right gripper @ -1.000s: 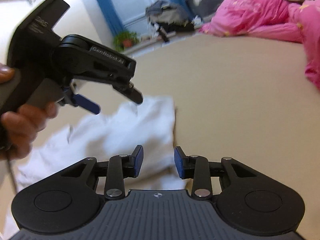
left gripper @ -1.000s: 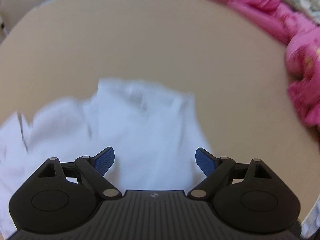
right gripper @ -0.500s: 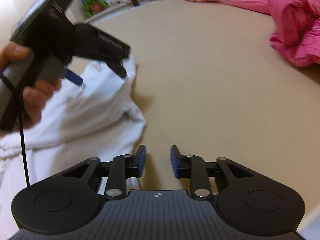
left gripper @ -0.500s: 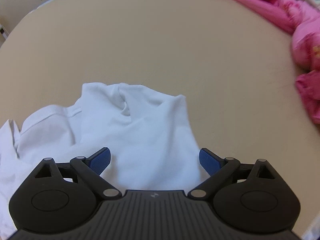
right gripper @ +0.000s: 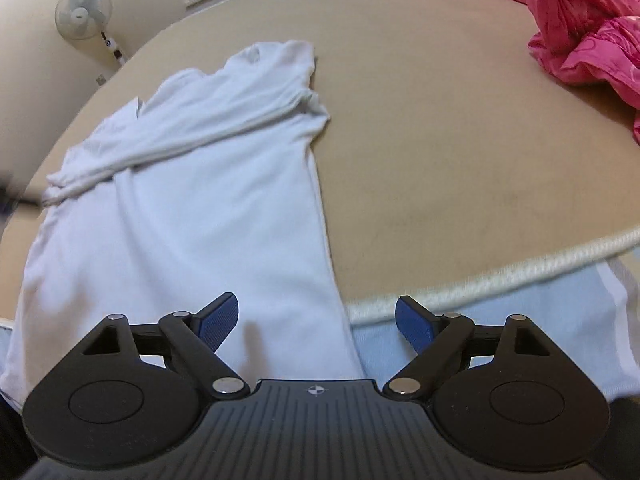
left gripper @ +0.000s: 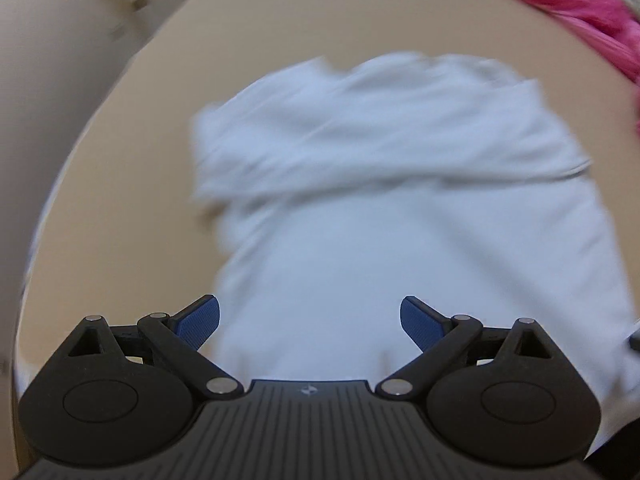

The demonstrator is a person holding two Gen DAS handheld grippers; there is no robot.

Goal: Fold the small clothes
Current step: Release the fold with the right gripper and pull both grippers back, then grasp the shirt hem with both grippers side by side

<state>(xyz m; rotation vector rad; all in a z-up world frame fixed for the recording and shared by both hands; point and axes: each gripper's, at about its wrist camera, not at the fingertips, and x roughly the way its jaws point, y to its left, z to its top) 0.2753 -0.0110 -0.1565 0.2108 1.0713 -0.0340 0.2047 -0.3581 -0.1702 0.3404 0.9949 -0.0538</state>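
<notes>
Shirt [right gripper: 192,200] lies flat on the bed [right gripper: 440,140], lengthwise from the near edge toward the far left corner, hem hanging just over the near edge. Sides and sleeves look already folded in, so I judge I'm between folds: next is grabbing the hem end and carrying it up toward the collar.

Left gripper [left gripper: 310,316] is released, nothing between the pads, pointing steeply down over the lower shirt; view is blurred.

Right gripper [right gripper: 316,318] has just been opening, now wide and empty, also angled down, over the shirt's right hem corner at the bed's near edge.

Next move needs both to drop onto the hem corners and pinch all layers. Pink bedding [right gripper: 592,32] sits well apart at the far right.
</notes>
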